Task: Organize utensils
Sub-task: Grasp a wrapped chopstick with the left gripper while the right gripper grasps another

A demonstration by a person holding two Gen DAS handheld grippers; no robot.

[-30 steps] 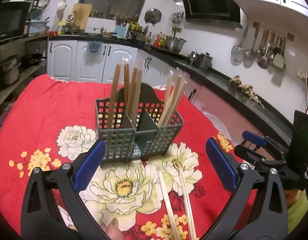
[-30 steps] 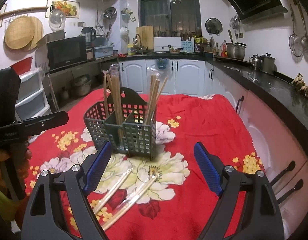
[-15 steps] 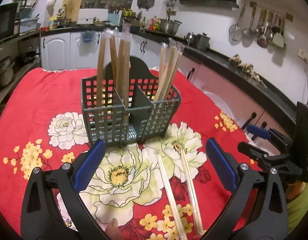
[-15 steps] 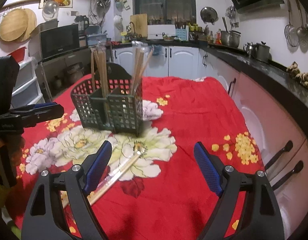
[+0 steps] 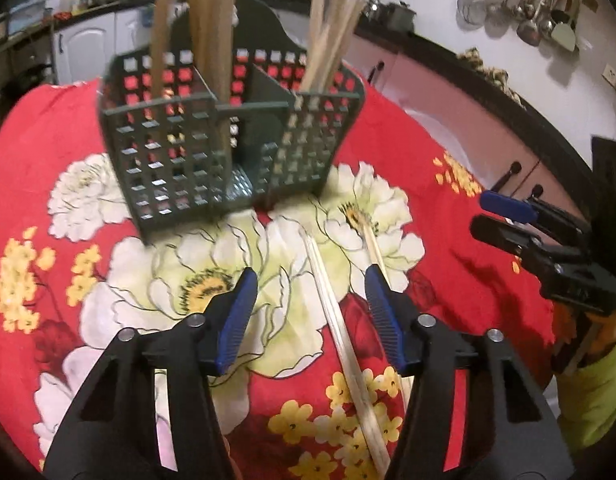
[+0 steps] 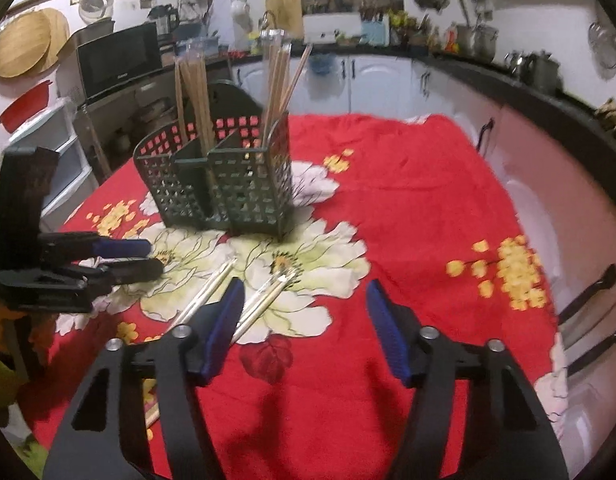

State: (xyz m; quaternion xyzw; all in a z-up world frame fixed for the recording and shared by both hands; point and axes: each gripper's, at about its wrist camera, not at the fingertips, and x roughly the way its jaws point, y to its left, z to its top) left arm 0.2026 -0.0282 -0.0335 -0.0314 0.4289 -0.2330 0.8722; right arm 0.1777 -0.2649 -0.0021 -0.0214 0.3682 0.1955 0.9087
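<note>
A dark green slotted utensil basket [image 5: 211, 148] [image 6: 227, 188] stands on the red floral tablecloth [image 5: 35, 136] with several chopsticks upright in its compartments. Two wrapped chopstick pairs lie flat in front of it. My left gripper [image 5: 311, 280] hovers low over the nearer chopstick pair [image 5: 336, 320], which runs between its closing jaws without touching the pads. The second pair [image 5: 370, 240] passes behind its right finger. My right gripper [image 6: 303, 286] is also closing over the cloth. A chopstick pair [image 6: 267, 300] lies just inside its left finger, not pressed.
The table's right edge drops off toward pale cabinet fronts [image 6: 548, 184]. A black counter with pots [image 6: 480, 42] runs behind, and a microwave [image 6: 119, 60] sits on shelves at the left. The left gripper [image 6: 123, 256] shows at the right wrist view's left side, close to the chopsticks.
Both grippers have sunk toward the table and tipped downward, nearing the loose chopsticks. Both pairs of jaws have narrowed from wide open to about half. The basket looms larger.
</note>
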